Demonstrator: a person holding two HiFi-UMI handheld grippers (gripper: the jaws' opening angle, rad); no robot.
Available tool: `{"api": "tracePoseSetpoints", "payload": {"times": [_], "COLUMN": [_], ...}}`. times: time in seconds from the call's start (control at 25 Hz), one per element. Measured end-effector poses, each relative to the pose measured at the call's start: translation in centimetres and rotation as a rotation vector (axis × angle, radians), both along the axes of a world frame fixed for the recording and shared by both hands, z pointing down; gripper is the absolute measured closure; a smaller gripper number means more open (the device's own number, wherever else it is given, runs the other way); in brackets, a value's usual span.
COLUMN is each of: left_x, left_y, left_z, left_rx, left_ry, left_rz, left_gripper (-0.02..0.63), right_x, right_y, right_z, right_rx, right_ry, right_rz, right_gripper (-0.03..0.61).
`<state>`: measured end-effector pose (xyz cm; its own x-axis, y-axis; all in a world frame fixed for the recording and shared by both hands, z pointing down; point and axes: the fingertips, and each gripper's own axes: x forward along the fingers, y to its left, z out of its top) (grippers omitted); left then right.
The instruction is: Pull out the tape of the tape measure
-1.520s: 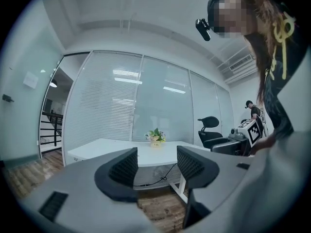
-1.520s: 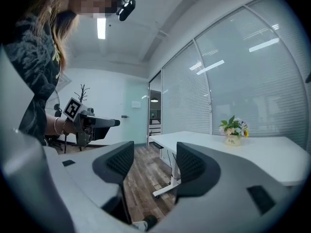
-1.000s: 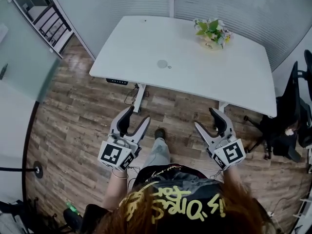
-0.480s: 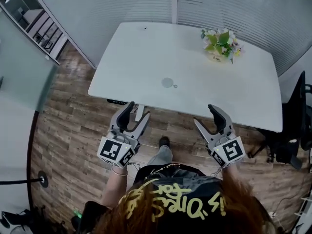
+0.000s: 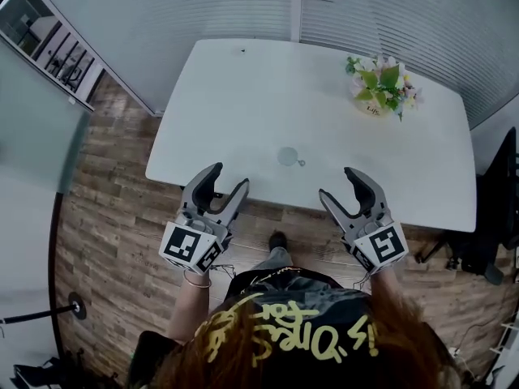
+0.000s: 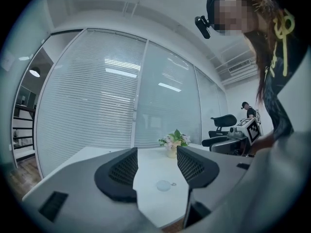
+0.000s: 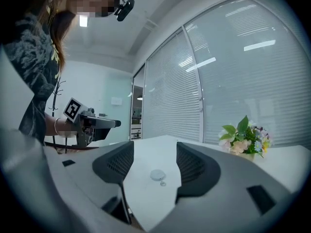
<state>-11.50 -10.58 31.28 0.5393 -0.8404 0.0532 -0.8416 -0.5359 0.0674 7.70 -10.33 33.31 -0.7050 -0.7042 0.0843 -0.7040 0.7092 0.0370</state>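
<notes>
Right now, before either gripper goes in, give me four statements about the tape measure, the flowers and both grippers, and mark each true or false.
1. The tape measure lies on the table, touched by neither the left gripper nor the right gripper. True.
2. The left gripper is shut on the tape measure. False: its jaws stand apart with nothing between them.
3. The flowers stand near the table's far right corner. True.
4. The right gripper holds the flowers. False: it is open and empty, on the near side of the table, well apart from them.
</notes>
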Motion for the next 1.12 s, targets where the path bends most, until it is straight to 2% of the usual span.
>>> {"api": "tracePoseSetpoints", "payload": {"times": [0.32,0.76,0.96,1.12], "left_x": [-0.1,0.1,1.1,1.2], "left_y": [-4.4,-6.4,-6.7,-7.2], "left_z": [0.2,1.7,2.3,2.0], "left_rx": [0.003,-0.029,-0.041,-0.043], "left_ry": [0.007,0.004,0.000,0.018], "left_rz": [0.051,0.071,0.060,0.022], "left_gripper": [0.370,0.370,0.370,0.370], "right_x": [-0.8,-0.7,-0.1,-0.6], "right_y": [-3.8,-5.3,-6.1,-6.9], "right_z": [-0.1,1.3,1.8,2.2], "right_rx": [0.019,-0.039,-0.060,-0.077], "right_ry": [-0.001,-0.020,-0.013,0.003], "right_rz": [0.035,0.068,0.050,-0.006], "right_gripper": [0.302,0.302,0.302,0.302]}}
